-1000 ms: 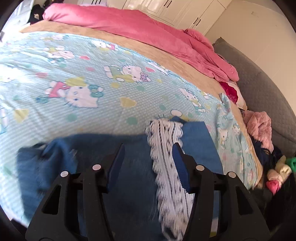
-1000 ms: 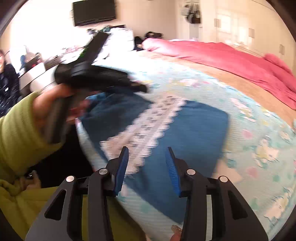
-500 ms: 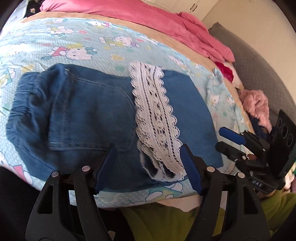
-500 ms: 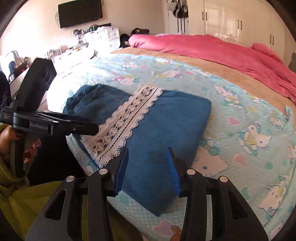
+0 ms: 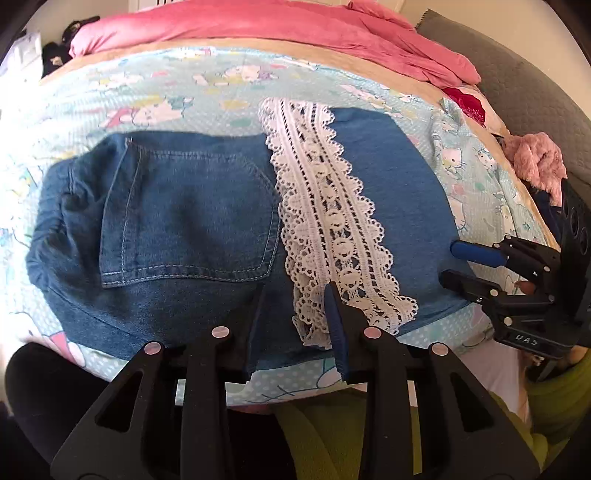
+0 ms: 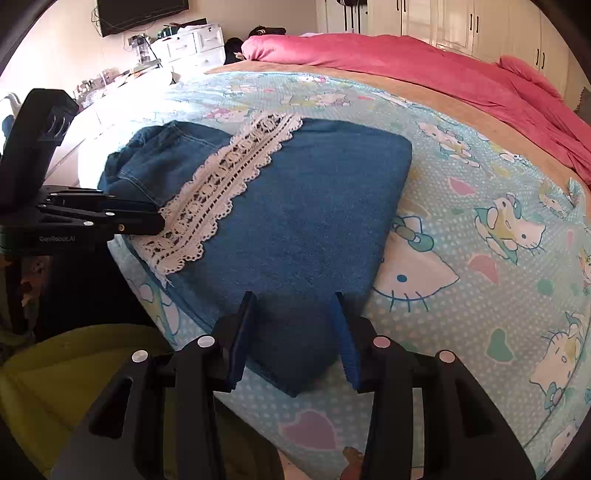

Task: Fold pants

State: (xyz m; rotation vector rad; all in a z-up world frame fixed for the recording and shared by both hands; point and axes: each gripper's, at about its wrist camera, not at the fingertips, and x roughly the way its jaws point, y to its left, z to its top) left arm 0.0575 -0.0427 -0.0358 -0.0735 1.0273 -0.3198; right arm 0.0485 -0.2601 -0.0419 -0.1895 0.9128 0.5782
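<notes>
We've got the folded denim pants [image 5: 192, 221] lying flat near the front edge of the bed, back pocket up, a white lace band [image 5: 328, 221] running across them. No containers on show here, only white drawers [image 6: 192, 42] off by the far wall under a dark screen [image 6: 142, 13]. Our left gripper [image 5: 295, 314] has just been narrowing its jaws, which stand apart over the near hem beside the lace; we cannot tell if the pads press the cloth. Our right gripper [image 6: 295, 325] sits with jaws apart, straddling the plain blue corner. Underneath, a pale blue cartoon-cat sheet [image 6: 480, 221], a pink duvet [image 6: 424, 62] heaped behind, white wardrobe doors [image 6: 454, 26] beyond.
</notes>
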